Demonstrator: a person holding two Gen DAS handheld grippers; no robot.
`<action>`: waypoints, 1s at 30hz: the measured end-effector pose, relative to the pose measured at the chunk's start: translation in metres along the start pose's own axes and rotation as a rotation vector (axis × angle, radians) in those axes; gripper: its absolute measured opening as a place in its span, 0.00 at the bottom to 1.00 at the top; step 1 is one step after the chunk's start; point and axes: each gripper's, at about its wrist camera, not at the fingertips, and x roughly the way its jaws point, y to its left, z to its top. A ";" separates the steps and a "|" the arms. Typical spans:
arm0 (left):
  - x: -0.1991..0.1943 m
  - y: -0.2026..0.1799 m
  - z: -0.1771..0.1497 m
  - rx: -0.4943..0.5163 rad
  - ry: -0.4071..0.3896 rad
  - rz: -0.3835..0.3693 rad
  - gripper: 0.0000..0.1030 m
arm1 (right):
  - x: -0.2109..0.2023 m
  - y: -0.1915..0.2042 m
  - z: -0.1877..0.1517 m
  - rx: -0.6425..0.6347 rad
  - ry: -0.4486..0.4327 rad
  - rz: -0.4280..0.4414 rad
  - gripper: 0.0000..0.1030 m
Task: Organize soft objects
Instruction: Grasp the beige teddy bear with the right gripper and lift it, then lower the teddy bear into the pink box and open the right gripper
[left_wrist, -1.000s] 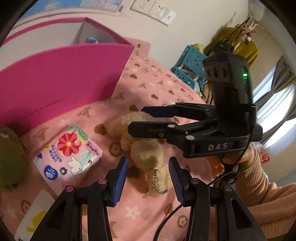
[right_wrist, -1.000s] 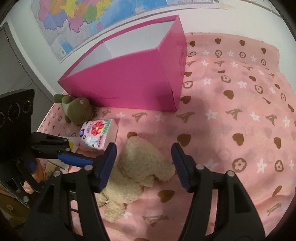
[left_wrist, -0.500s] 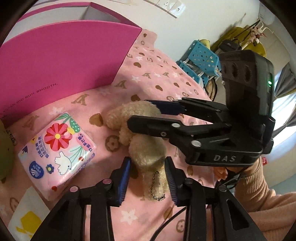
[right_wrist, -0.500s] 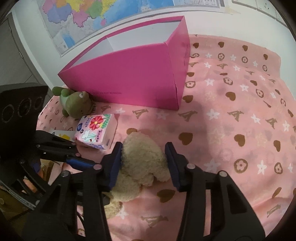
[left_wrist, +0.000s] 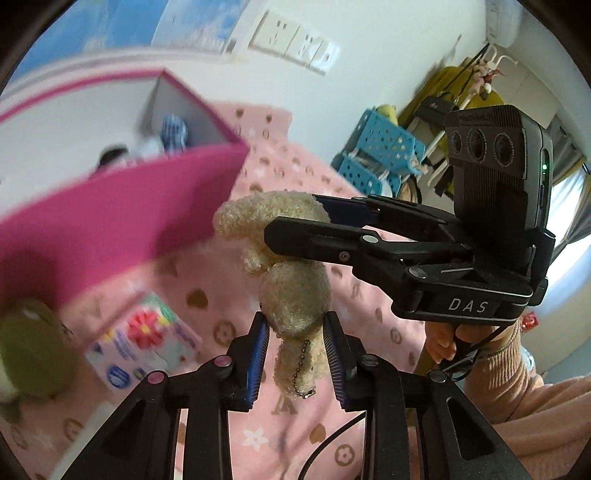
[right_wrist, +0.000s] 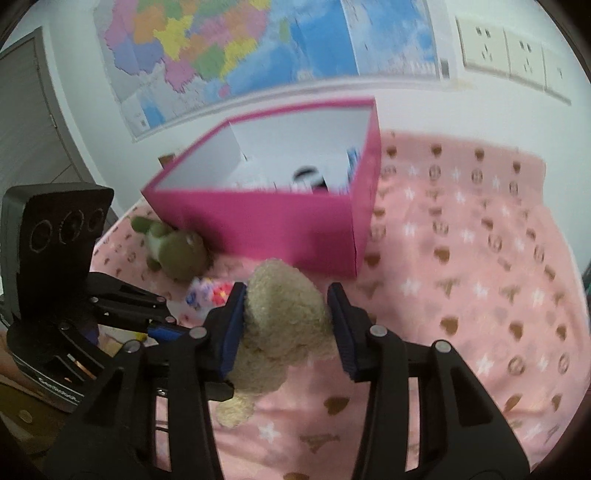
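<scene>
A beige curly plush toy (left_wrist: 295, 291) with a small ball chain hangs in the air above the pink blanket. My left gripper (left_wrist: 295, 336) is shut on its lower body. My right gripper (right_wrist: 286, 321) is shut on its head (right_wrist: 284, 314); in the left wrist view that gripper (left_wrist: 295, 221) comes in from the right. The open pink box (right_wrist: 295, 221) stands behind with a few items inside. A green plush (right_wrist: 173, 251) and a flowered tissue pack (left_wrist: 144, 347) lie on the blanket beside the box.
The pink patterned blanket (right_wrist: 480, 295) covers the bed. A wall map (right_wrist: 240, 48) and wall sockets (right_wrist: 509, 48) are behind the box. Blue plastic baskets (left_wrist: 376, 155) and a coat rack stand beyond the bed.
Both grippers closed on the beige plush and lifted it off the blanket. The views now look down into the pink box from higher up.
</scene>
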 end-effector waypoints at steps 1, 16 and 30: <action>-0.004 0.000 0.003 0.004 -0.015 0.004 0.29 | -0.003 0.002 0.007 -0.010 -0.013 0.002 0.45; -0.046 0.024 0.065 0.014 -0.165 0.125 0.29 | 0.006 0.012 0.102 -0.155 -0.124 -0.008 0.46; -0.012 0.074 0.111 -0.083 -0.131 0.186 0.29 | 0.067 -0.018 0.150 -0.140 -0.040 -0.040 0.47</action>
